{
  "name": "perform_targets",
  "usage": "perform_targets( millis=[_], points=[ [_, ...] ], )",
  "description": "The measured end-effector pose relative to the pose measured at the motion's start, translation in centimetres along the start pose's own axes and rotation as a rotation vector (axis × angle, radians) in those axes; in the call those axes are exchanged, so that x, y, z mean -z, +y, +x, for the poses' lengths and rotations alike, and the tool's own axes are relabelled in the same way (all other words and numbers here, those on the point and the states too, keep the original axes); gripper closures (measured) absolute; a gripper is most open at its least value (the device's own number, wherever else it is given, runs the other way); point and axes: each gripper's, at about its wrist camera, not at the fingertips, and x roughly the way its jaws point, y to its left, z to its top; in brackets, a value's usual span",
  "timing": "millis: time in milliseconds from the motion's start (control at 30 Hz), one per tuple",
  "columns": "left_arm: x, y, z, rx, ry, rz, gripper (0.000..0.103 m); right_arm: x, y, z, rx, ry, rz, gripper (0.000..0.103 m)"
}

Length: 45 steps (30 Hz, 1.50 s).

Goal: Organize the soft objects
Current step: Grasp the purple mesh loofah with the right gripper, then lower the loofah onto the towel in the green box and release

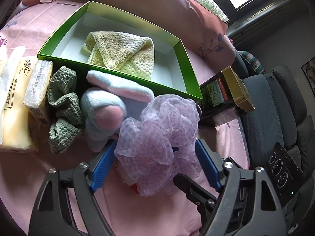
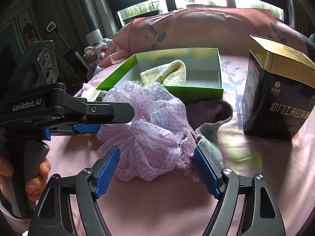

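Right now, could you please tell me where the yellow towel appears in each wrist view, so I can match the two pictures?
Left wrist view: the yellow towel lies above centre, inside the green box, beyond the purple mesh sponge.
Right wrist view: the yellow towel sits just above centre, in the same green box, behind the sponge.
Shared landmark: the black and gold tin.

Left black two-finger gripper [image 1: 155,157] with blue ribbed pads angled downward, jaws part-open. Right black two-finger gripper [image 2: 157,166] likewise angled down, blue pads apart. Person's hand [image 2: 29,177] wraps left gripper's handle.
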Motion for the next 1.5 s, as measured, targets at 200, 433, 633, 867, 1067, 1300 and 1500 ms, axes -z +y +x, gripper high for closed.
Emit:
perform_targets(
  millis=[200, 433, 633, 867, 1067, 1300, 1500],
  points=[
    [0.4, 0.4, 0.3, -0.020, 0.004, -0.007, 0.076, -0.1, 0.5, 0.3, 0.008, -0.002, -0.049, 0.087],
    [0.1, -1.2, -3.1, 0.046, -0.075, 0.032, 0.089, -1.8, 2.2, -2.9, -0.030, -0.085, -0.091, 0.090],
    [-2.0, -3.7, -5.8, 0.069, -0.129, 0.106, 0.089, -4.8, 2.9, -5.1, -0.049, -0.158, -0.115, 0.090],
    [-6.6, -5.4, -6.1, 0.026, -0.164, 0.151, 0.089, -9.5, 2.7, -4.6, -0.042, -0.199, -0.138, 0.090],
    [-11.1, -4.5, -3.4, -0.036, -0.140, 0.131, 0.089, -13.2, 1.1, -1.0, -0.014, -0.167, -0.121, 0.090],
    [-14.5, -2.1, 1.7, -0.147, -0.076, 0.103, 0.087, -14.7, -1.3, 4.3, 0.028, -0.090, -0.074, 0.090],
    [-15.9, -0.1, 4.9, -0.220, -0.014, 0.066, 0.067, -14.8, -2.6, 8.3, 0.077, 0.010, -0.055, 0.088]
  ],
)
